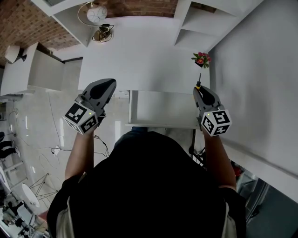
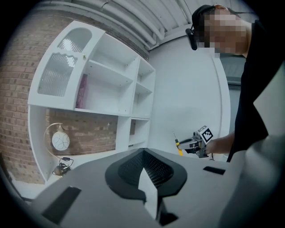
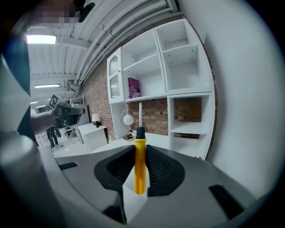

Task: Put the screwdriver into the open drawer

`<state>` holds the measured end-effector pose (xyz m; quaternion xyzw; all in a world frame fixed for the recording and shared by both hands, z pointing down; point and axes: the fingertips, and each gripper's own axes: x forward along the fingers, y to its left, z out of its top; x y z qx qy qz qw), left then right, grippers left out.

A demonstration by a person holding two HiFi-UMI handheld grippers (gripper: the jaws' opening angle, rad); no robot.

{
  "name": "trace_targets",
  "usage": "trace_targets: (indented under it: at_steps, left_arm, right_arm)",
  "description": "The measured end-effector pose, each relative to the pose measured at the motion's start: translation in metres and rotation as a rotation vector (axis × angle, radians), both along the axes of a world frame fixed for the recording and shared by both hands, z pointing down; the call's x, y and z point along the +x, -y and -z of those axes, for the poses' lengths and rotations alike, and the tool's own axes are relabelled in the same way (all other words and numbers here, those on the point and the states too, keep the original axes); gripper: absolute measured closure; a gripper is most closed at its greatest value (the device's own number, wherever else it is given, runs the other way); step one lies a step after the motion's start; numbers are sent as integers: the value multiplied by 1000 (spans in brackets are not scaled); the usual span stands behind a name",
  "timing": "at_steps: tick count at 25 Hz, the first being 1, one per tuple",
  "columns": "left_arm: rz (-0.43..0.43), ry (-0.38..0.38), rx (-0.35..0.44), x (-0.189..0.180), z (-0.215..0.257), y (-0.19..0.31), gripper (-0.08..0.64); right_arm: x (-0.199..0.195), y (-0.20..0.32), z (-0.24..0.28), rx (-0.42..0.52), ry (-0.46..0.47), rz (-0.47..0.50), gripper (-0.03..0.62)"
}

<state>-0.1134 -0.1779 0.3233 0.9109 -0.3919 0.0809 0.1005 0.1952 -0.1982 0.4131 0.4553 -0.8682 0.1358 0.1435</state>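
Note:
My right gripper (image 1: 199,90) is shut on a screwdriver (image 3: 140,156) with a yellow handle, a black collar and a thin metal shaft that points up past the jaws. In the head view the screwdriver (image 1: 199,82) sticks out just beyond the right jaws, above the right end of the open white drawer (image 1: 164,109). The drawer is pulled out of the white desk (image 1: 139,60) toward me. My left gripper (image 1: 110,83) hangs left of the drawer with its jaws shut and nothing between them. The left gripper view shows the right gripper (image 2: 183,144) across from it with the screwdriver (image 2: 177,143).
A small pot of pink flowers (image 1: 201,58) stands on the desk's right end, near the white wall (image 1: 260,83). A round white lamp (image 1: 96,14) and a black object with a cord (image 1: 105,32) sit at the desk's back left. White shelving (image 3: 178,67) rises behind.

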Motion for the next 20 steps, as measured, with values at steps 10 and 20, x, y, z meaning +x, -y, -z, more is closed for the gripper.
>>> trace_targets:
  at_steps: [10, 20]
  left_arm:
    - [16, -3, -30, -11, -17, 4, 545]
    - [41, -26, -78, -30, -41, 12, 545]
  right_arm:
    - [-27, 6, -28, -6, -78, 64, 509]
    - [-40, 6, -77, -76, -124, 101, 509]
